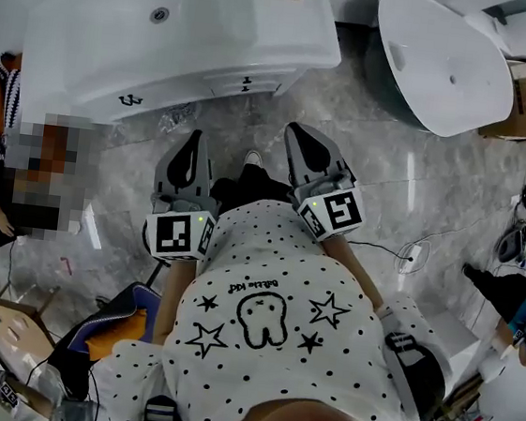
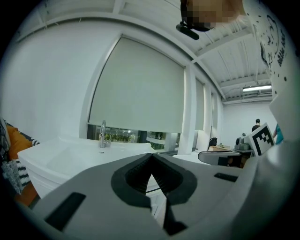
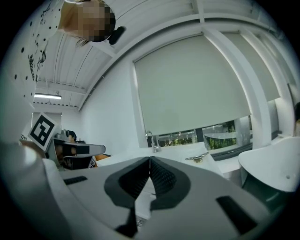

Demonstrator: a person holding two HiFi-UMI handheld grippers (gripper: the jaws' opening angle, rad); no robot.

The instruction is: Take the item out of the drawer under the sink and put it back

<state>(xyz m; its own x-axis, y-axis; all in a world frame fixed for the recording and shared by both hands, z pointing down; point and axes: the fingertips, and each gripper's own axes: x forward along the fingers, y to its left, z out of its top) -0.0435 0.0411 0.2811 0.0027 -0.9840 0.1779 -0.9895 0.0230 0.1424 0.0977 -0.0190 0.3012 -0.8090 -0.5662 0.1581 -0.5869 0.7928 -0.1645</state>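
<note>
Grippers: two, your left gripper (image 1: pixel 195 141) and your right gripper (image 1: pixel 302 132), side by side above the grey floor (image 1: pixel 389 181).
Jaws: both pairs are closed tip to tip, with nothing between them.
Sink: one white sink (image 1: pixel 94 35) with one faucet (image 2: pixel 102 134). It's ahead of both grippers and apart from them.
Drawer: the drawer (image 1: pixel 230 86) sits under the sink's front edge and looks flush. Two dark pulls (image 1: pixel 246 84) show, and neither gripper touches it.
Item: hidden; no view shows it.
Cut off: the white tub (image 1: pixel 451 47) at your right runs past the head view's top edge.

The head view looks steeply down on the sink (image 1: pixel 160 33) from above; both gripper views face level, near it, sharing its faucet (image 2: pixel 102 134).
</note>
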